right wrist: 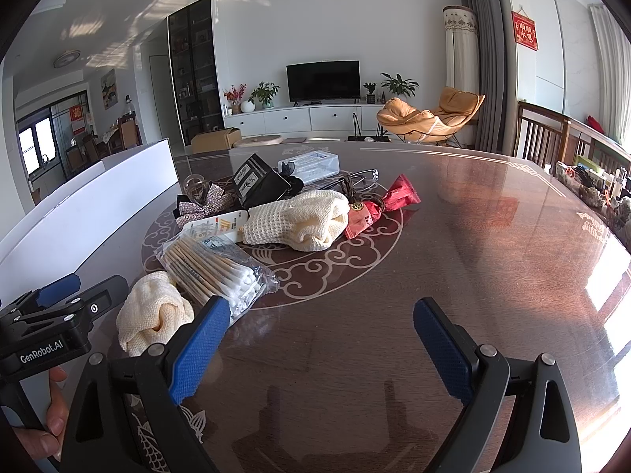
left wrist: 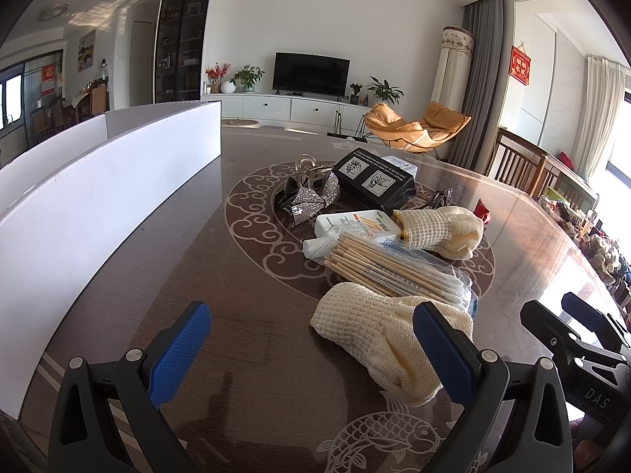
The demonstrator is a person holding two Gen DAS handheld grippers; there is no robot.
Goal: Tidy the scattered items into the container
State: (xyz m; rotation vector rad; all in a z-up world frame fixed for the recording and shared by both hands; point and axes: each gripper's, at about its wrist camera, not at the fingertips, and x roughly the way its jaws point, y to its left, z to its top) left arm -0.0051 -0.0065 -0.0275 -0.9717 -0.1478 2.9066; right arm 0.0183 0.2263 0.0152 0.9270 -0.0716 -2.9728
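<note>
Left claw (left wrist: 311, 349): jaws apart, empty, low over the bench (left wrist: 244, 236); its right pad overlaps the near cream glove (left wrist: 366, 327) at lower centre of the left view. Right claw (right wrist: 321, 345): jaws apart, empty, above bare bench.

Container (left wrist: 79, 213): white box, left edge of frame, well apart from the pile.

Risks, judged: the glove is limp and may snag the cotton swab bag (left wrist: 398, 272) touching it and drag it along; the slippery bag could slide off the glass top.

Count, mid-frame pile:
- cream gloves, 2, second glove (right wrist: 299, 220)
- swab bag, 1
- sequin bow (left wrist: 311, 199), 1
- black box (left wrist: 374, 181), 1
- red packet (right wrist: 378, 209), 1
- clear case (right wrist: 311, 165), 1
- white packet (left wrist: 355, 226), 1
</note>
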